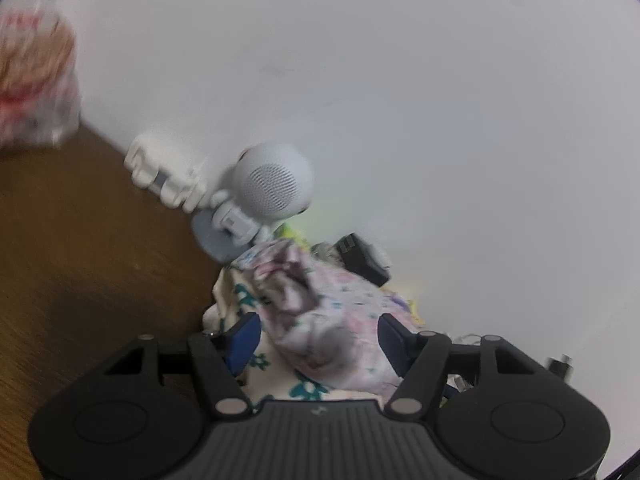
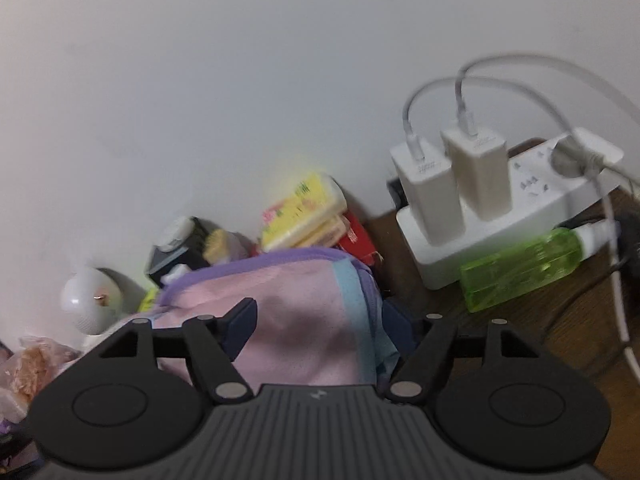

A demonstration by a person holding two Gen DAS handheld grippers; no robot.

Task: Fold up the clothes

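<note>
A white wall (image 1: 400, 80) fills the far side of both views, above a brown wooden tabletop (image 1: 80, 260); on the tabletop's right, in the right wrist view, a white power strip (image 2: 500, 224) carries two white chargers (image 2: 432, 196) with cables looping upward, and a green spray bottle (image 2: 524, 268) lies on its side just near of it; a pink garment with lilac and light-blue trim (image 2: 296, 320) is bunched between the spread fingers of the right hand-held gripper (image 2: 320, 328), whose jaws stand apart on either side of the cloth without visibly pinching it; behind it sit yellow packets (image 2: 304, 208) stacked against the wall; in the left wrist view a crumpled pale floral garment (image 1: 312, 312) lies heaped at the tabletop's far edge by the wall, between the open fingers of the left hand-held gripper (image 1: 316, 340), its blue pads (image 1: 244, 340) well apart; a white round speaker-like figure (image 1: 272, 184) stands just far of the heap; a blurred plastic bag (image 1: 32, 80) sits far left.
</note>
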